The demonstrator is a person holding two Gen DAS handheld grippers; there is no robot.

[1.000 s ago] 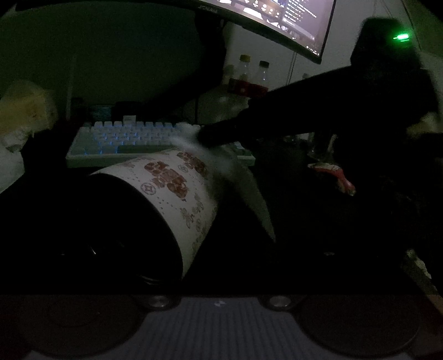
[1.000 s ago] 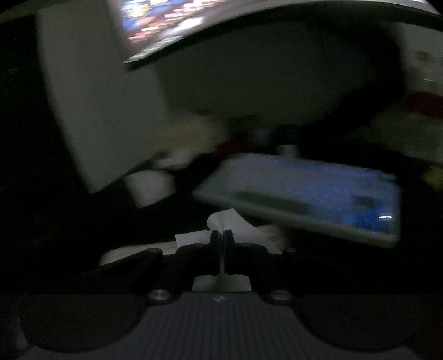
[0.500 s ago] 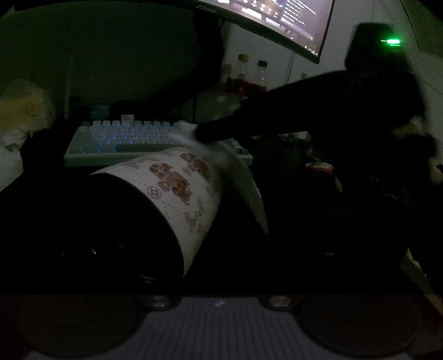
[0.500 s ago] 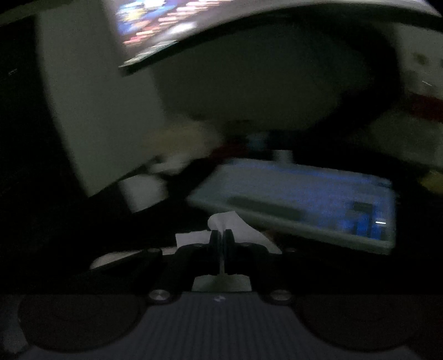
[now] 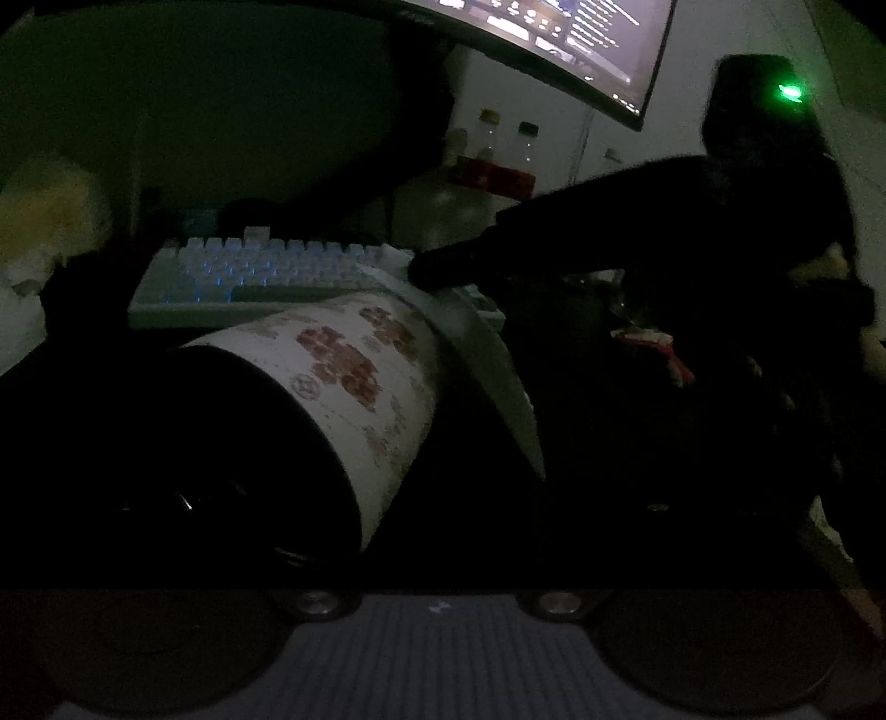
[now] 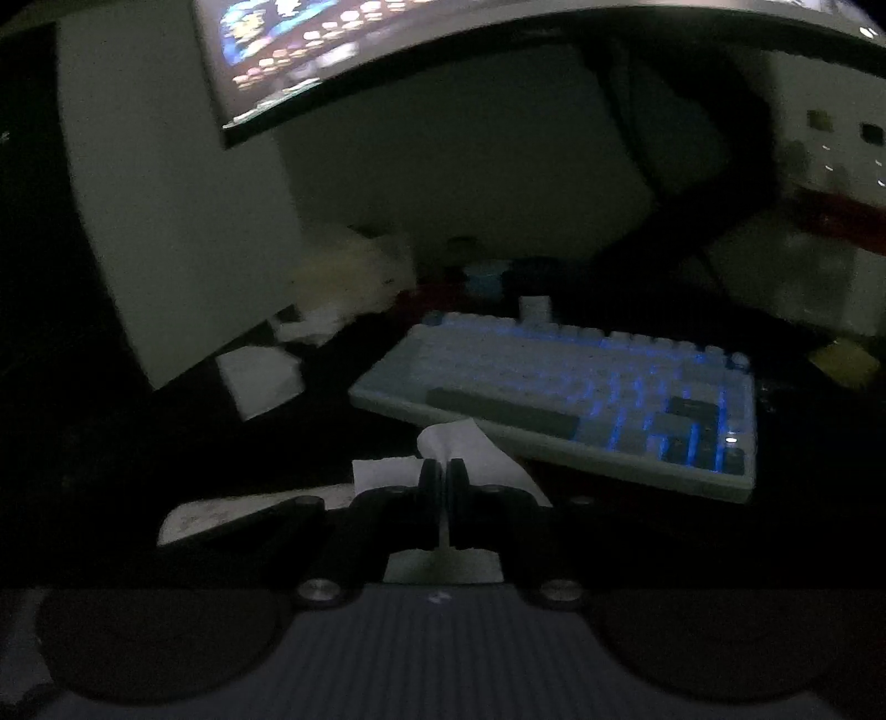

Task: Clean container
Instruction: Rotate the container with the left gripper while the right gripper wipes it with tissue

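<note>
Right wrist: dim desk (image 6: 232, 443), backlit keyboard (image 6: 565, 387)

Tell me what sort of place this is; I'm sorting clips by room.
Most likely a dim home computer desk: a backlit keyboard lies under a curved monitor, with drink bottles behind.

Very dim, screen-lit fisheye views; the right one blurred.

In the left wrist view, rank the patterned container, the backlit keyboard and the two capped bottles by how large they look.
1. Patterned container: largest, though it sits nearest the camera, which inflates it.
2. Backlit keyboard: smaller, partly hidden behind the container.
3. Two capped bottles: smallest, farthest back; the pair look alike in size, so I leave them unranked.
</note>
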